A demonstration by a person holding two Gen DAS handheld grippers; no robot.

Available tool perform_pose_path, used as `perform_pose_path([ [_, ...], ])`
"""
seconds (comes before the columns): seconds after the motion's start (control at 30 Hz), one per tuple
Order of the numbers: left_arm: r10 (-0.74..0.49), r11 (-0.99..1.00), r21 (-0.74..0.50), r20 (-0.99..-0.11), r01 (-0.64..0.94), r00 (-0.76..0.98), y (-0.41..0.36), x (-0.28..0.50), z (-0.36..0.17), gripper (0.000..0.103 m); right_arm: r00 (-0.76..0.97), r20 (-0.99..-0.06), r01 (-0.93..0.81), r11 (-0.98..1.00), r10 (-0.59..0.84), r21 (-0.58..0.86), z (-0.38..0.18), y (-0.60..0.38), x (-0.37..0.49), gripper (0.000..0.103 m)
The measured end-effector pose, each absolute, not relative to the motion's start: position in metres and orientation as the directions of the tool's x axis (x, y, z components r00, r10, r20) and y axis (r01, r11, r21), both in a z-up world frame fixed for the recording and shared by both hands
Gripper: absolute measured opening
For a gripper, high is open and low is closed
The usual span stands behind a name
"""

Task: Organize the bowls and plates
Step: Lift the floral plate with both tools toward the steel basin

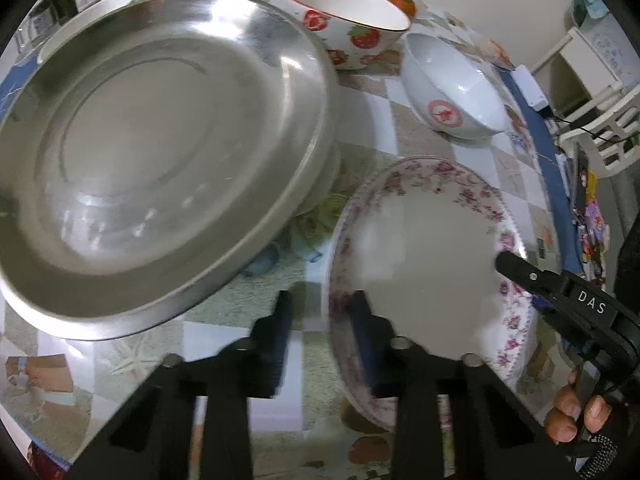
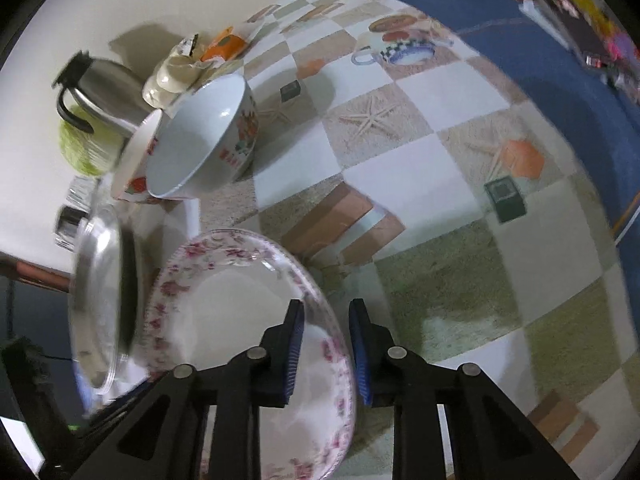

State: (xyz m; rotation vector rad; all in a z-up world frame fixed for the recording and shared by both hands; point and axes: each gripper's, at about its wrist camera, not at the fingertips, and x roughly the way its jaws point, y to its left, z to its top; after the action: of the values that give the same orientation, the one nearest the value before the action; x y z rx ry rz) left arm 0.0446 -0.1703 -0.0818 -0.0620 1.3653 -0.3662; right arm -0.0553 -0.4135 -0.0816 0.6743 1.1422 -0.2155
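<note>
Sitting farthest left on the checked tablecloth [image 1: 372, 120], the big steel dish [image 1: 160, 152] rests tilted on something under it; it looks light, stiff and slick, so its rolled edge is probably the best place to take hold. Behind it stand a strawberry bowl [image 1: 344, 20] and a white bowl [image 1: 448, 88], both ceramic and likely to chip if knocked together. Nearer the front, the flowered plate [image 1: 424, 264] is tipped up off the cloth, held at two opposite spots on its rim. The left gripper [image 1: 322, 320] has its jaws drawn close across the plate's near-left rim, one finger outside and one inside. The right gripper [image 2: 326, 344] pinches the far-right rim the same way, pads nearly together. Glazed and thin at the edge, this plate will probably slip under a weak pinch and break if dropped, so a firm hold well onto the rim suits it.
</note>
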Motion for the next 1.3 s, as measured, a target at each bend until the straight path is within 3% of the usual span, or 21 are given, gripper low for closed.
perform_pose_path([
  [0.17, -0.24, 0.947, -0.181, -0.947, 0.263, 0.213, -0.184, 0.044, -0.077, 0.018, 0.446, -0.869, 0.466, 0.774, 0.213, 0.429, -0.076, -0.422, -0.061, 0.025],
  [1.3, -0.355, 0.912, -0.21, -0.836, 0.353, 0.419, -0.167, 0.037, -0.011, 0.018, 0.617, -0.77, 0.357, 0.812, 0.166, 0.461, -0.01, -0.401, -0.079, 0.025],
])
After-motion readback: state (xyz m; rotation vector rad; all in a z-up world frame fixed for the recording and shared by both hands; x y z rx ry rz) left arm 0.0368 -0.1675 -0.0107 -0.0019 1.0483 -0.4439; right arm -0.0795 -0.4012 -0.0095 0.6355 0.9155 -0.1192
